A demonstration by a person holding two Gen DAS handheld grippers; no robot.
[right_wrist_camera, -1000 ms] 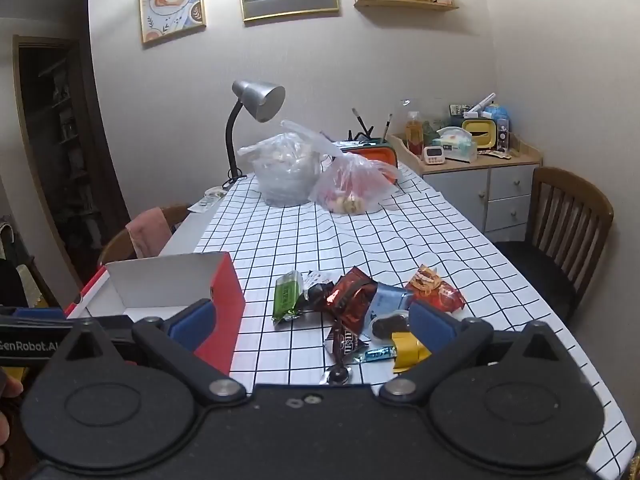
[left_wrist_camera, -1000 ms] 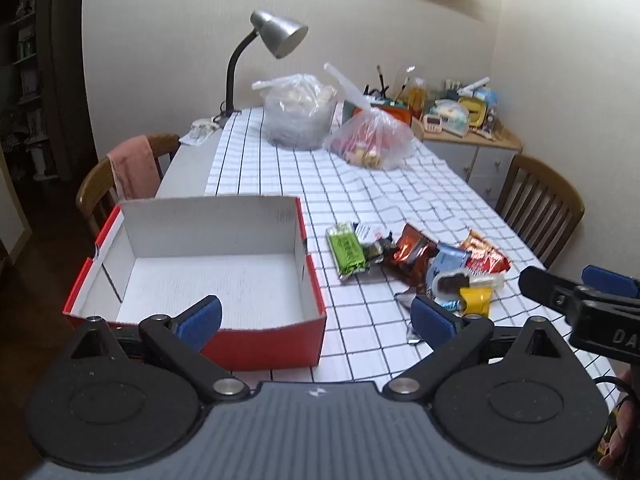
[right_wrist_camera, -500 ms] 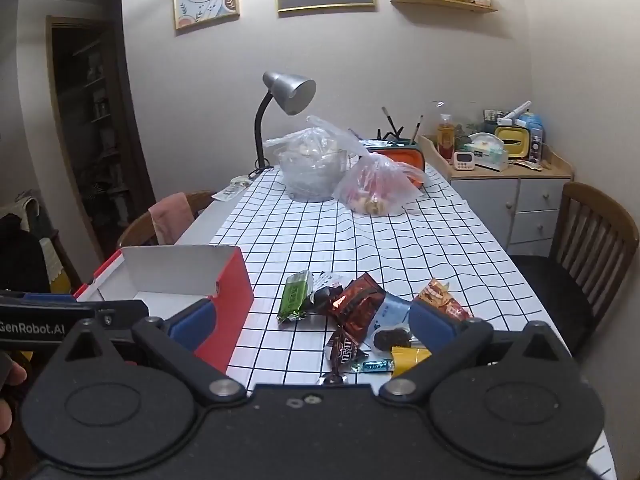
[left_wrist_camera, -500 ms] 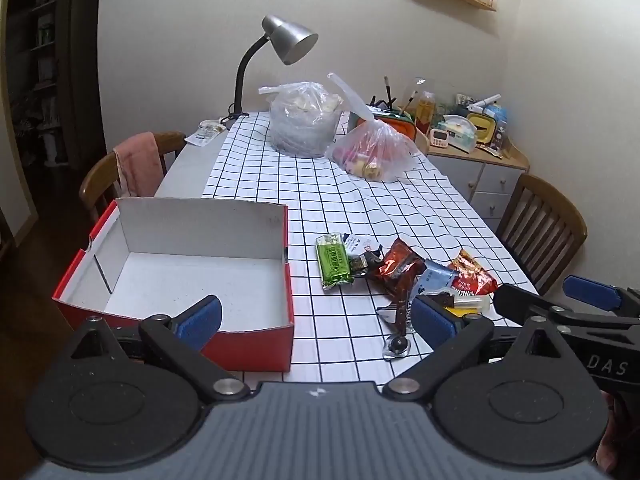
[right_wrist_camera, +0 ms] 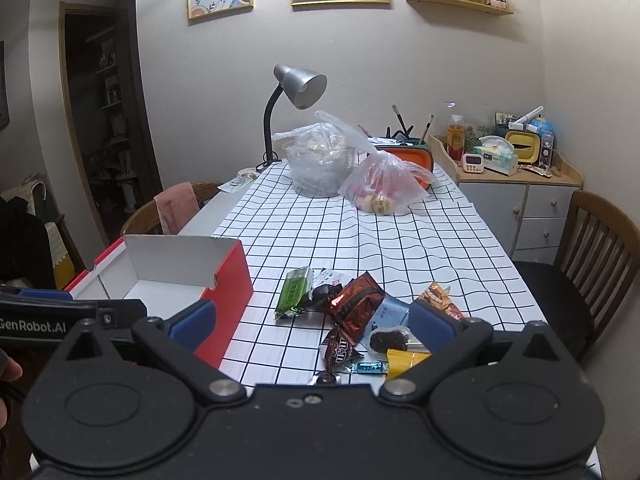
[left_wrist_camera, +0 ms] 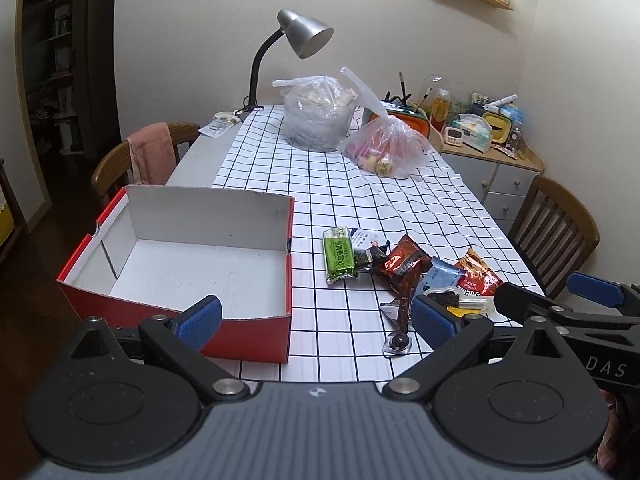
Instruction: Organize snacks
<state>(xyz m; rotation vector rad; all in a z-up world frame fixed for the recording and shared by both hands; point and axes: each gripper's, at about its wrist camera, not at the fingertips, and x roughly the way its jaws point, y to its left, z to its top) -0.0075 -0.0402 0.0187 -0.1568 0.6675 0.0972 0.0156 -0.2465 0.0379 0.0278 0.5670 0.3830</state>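
The red shoebox [left_wrist_camera: 176, 264] stands open and empty, ahead and to the left of the left gripper [left_wrist_camera: 316, 314], whose jaws are spread wide with nothing between them; the right gripper [right_wrist_camera: 312, 320] is likewise wide open and holds nothing. Judging from this, no snack has been taken yet, and the step in hand is the first pick from the heap of snacks [right_wrist_camera: 360, 316], which lies on the checked tablecloth [left_wrist_camera: 360, 192] just ahead of the right jaws and to the right of the left ones. It would be well to start with a packet lying clear of the others, such as the green packet [right_wrist_camera: 294, 292] at the heap's left edge nearest the box, approaching low with one pad on each long side so that the neighbours are not dragged along. The dark red foil bag [left_wrist_camera: 402, 266] overlaps the blue pouch [right_wrist_camera: 388, 316], so those are better taken afterwards, from the top down. The right pad hides part of the orange-red packet [right_wrist_camera: 438, 298], the yellow wrapper [right_wrist_camera: 404, 362] is cut off by the gripper body, and the small wrapped sweet [left_wrist_camera: 396, 342] near the table edge is too small to read.
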